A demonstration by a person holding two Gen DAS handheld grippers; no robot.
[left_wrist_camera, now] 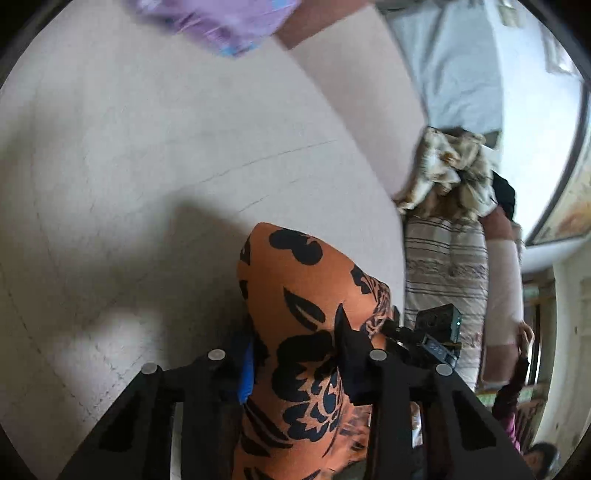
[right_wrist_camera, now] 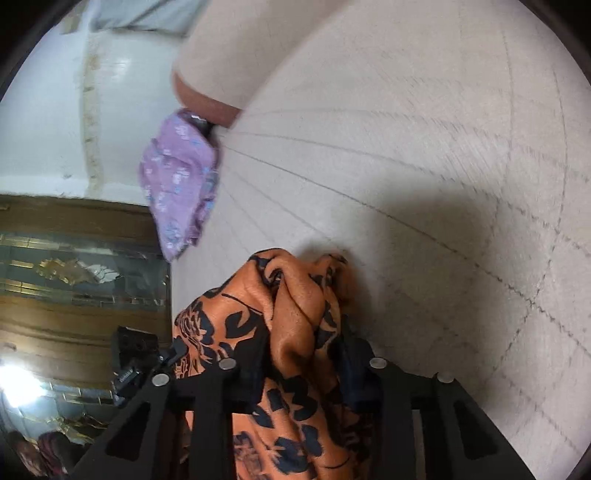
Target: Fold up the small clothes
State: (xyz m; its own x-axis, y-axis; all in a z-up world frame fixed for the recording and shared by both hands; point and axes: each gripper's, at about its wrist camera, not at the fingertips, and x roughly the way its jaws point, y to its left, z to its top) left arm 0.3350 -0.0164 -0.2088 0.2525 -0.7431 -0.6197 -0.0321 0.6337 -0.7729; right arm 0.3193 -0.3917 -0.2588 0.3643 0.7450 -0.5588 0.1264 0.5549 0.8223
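An orange garment with a black flower print [left_wrist_camera: 295,266] is bunched up over a cream quilted bed surface [left_wrist_camera: 147,147]. My left gripper [left_wrist_camera: 295,358] is shut on it, with the cloth pinched between the blue-padded finger and the black one. In the right wrist view the same orange garment [right_wrist_camera: 295,295] rises in folds between the fingers of my right gripper [right_wrist_camera: 304,354], which is also shut on it. The two grippers sit close side by side, and part of each one's body shows at the edge of the other's view. The fingertips are buried in the cloth.
A purple flowered garment [right_wrist_camera: 177,184] lies at the bed edge [right_wrist_camera: 406,129], blurred at the top of the left view [left_wrist_camera: 229,22]. A heap of beige-brown clothes [left_wrist_camera: 450,173] sits on a striped cloth [left_wrist_camera: 443,266]. Wooden mirrored furniture [right_wrist_camera: 74,266] stands beyond the bed.
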